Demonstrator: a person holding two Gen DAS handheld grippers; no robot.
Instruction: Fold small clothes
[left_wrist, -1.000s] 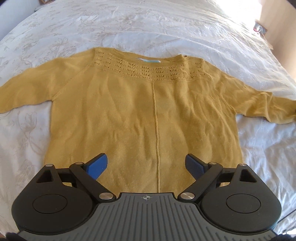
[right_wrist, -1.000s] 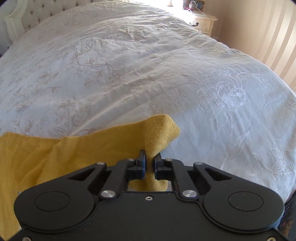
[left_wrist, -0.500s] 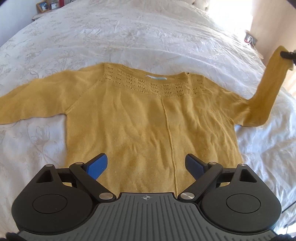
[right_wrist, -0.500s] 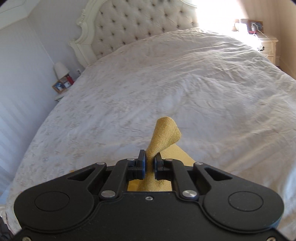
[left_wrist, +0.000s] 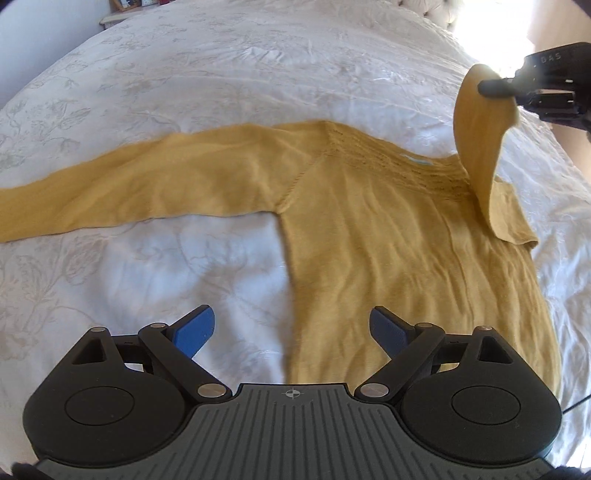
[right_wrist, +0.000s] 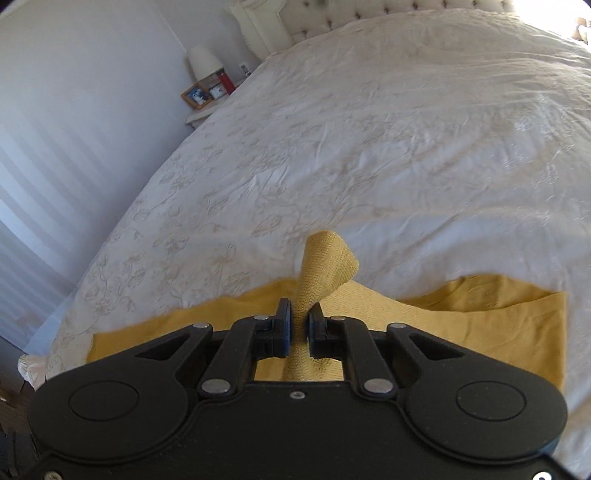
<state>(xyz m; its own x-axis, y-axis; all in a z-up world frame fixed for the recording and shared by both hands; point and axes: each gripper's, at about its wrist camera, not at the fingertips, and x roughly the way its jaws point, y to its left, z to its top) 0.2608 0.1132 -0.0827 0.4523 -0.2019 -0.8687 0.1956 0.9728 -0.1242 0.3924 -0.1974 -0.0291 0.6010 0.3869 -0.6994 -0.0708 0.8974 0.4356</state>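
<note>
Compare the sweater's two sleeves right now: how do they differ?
The right sleeve is lifted off the bed, its cuff pinched in the right gripper and swung over the sweater's shoulder; the left sleeve lies flat on the bedspread, stretched straight out sideways. The right sleeve curves and hangs; the left sleeve is untouched, with the open left gripper holding nothing. Both are the same mustard knit.

We see our left gripper open above the white bedspread, over the side edge of the mustard sweater. Near the bed's right edge, our right gripper pinches the right sleeve's cuff, lifted above the shoulder.
</note>
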